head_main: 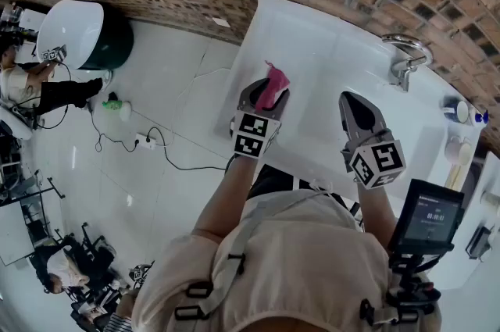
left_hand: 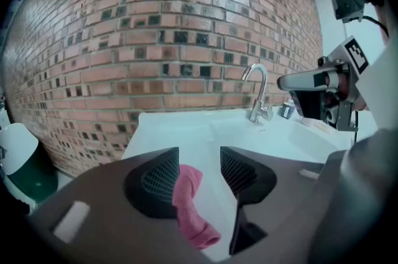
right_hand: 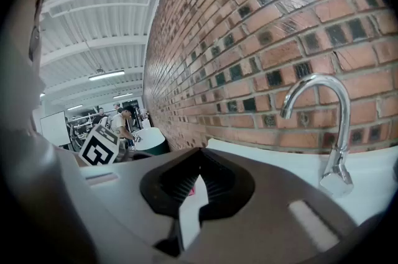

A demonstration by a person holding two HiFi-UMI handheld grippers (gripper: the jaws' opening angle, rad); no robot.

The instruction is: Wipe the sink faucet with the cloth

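Note:
A pink cloth (head_main: pixel 273 84) lies on the white sink top (head_main: pixel 312 41), left of the basin. My left gripper (head_main: pixel 266 94) is open around the cloth. In the left gripper view the cloth (left_hand: pixel 189 200) rests against the left jaw, with a clear gap to the right jaw, between the tips of my left gripper (left_hand: pixel 199 160). The chrome faucet (head_main: pixel 406 61) stands at the back right against the brick wall; it shows as the faucet (left_hand: pixel 258 95) and the faucet (right_hand: pixel 333 132) in the gripper views. My right gripper (head_main: pixel 359 116) hovers over the basin in front of the faucet, shut and empty, as my right gripper (right_hand: pixel 199 157) shows.
Small bottles (head_main: pixel 462 113) and a cup (head_main: pixel 457 147) stand at the sink's right end. A small screen (head_main: pixel 428 217) hangs by the person's right side. On the floor at left are a green and white basin (head_main: pixel 86 33), cables (head_main: pixel 148 141) and other people.

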